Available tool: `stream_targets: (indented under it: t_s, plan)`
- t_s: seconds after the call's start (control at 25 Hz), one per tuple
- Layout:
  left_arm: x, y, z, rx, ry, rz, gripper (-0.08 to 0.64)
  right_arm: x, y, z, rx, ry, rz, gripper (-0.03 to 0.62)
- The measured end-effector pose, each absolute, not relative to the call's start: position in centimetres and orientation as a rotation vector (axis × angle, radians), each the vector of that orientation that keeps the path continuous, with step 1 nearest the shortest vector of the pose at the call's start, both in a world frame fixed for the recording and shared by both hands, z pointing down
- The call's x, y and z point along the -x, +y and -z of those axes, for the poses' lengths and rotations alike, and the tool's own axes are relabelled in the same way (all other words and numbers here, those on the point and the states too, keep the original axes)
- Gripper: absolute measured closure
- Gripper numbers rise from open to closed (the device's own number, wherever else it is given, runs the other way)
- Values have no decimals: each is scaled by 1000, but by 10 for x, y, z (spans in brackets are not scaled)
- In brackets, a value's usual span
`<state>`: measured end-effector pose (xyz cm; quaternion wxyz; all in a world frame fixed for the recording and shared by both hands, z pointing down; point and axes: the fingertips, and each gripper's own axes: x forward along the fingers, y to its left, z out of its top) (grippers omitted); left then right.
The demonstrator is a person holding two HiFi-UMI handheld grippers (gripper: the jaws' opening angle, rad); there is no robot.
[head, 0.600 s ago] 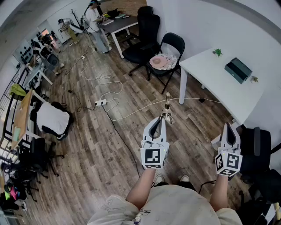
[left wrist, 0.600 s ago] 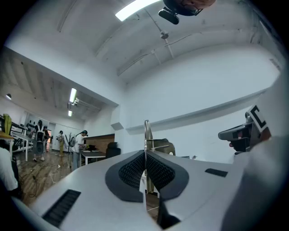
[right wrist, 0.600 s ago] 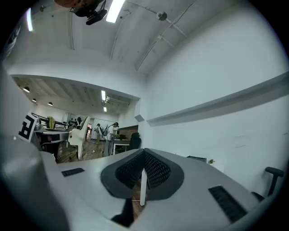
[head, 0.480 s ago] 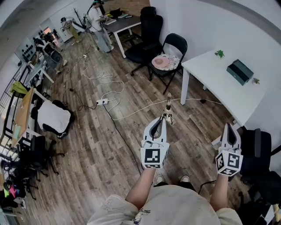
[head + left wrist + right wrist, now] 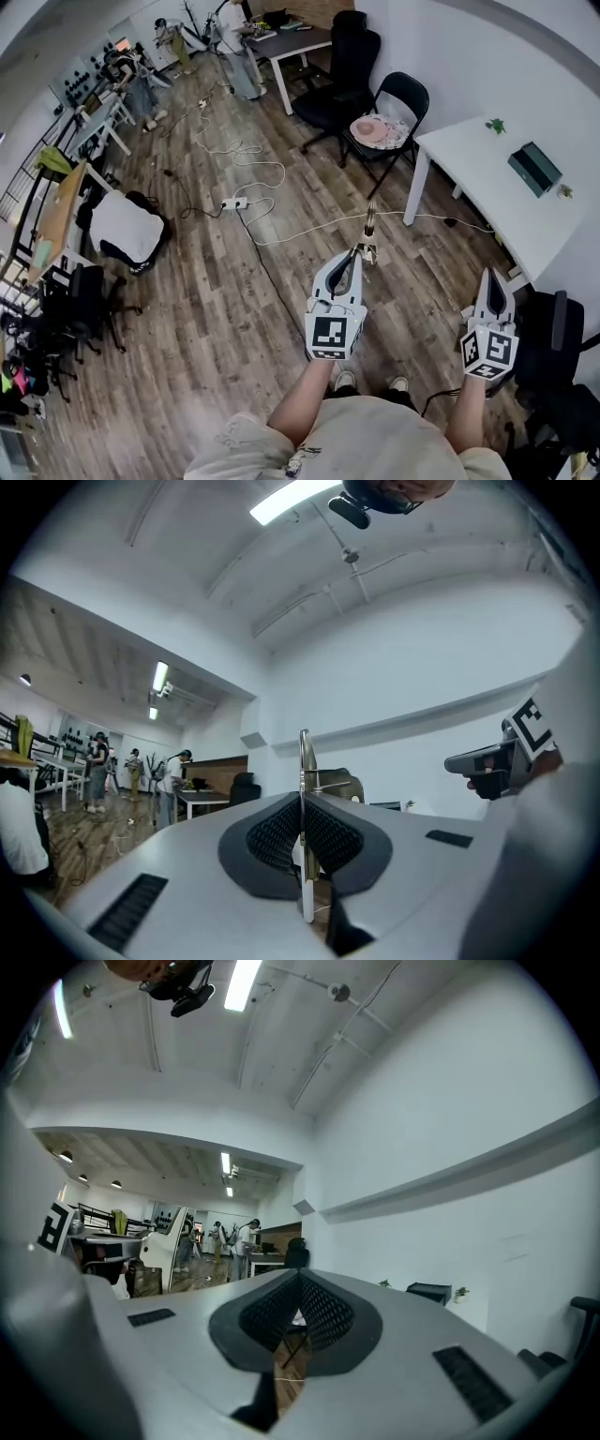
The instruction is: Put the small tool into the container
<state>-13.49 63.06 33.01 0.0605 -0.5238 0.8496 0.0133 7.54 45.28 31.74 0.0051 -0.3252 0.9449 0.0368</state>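
Note:
In the head view my left gripper (image 5: 357,253) is held out over the wooden floor, shut on a small metal tool (image 5: 367,232) that sticks out past its tips. The left gripper view shows the tool (image 5: 304,757) as a thin upright metal strip clamped between the black pads (image 5: 274,836). My right gripper (image 5: 494,280) is held level at the right, its jaws together with nothing between them. A dark green box-like container (image 5: 534,168) lies on the white table (image 5: 473,178) at the right, well ahead of both grippers. The right gripper view shows that container (image 5: 430,1290) far off.
A black folding chair with a cushion (image 5: 386,128) and a black office chair (image 5: 345,77) stand beside the table. Cables and a power strip (image 5: 234,202) lie across the floor. A black chair (image 5: 553,336) is close at my right. People stand by a desk (image 5: 281,44) far back.
The head view has shifted: table, chairs and floor cables have slid right and slightly down in the picture. Both grippers keep their places in the view, the left still clamped on the tool.

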Motion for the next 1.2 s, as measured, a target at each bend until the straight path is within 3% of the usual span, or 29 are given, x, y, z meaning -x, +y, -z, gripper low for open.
stream_targets:
  t_s: [0.76, 1.2]
  plan:
    - [234, 770, -344, 1295, 2739, -37, 551, 77, 562, -324, 639, 3054, -159, 577]
    - [235, 700, -358, 1370, 2728, -4, 551, 68, 498, -346, 721, 3050, -91, 577]
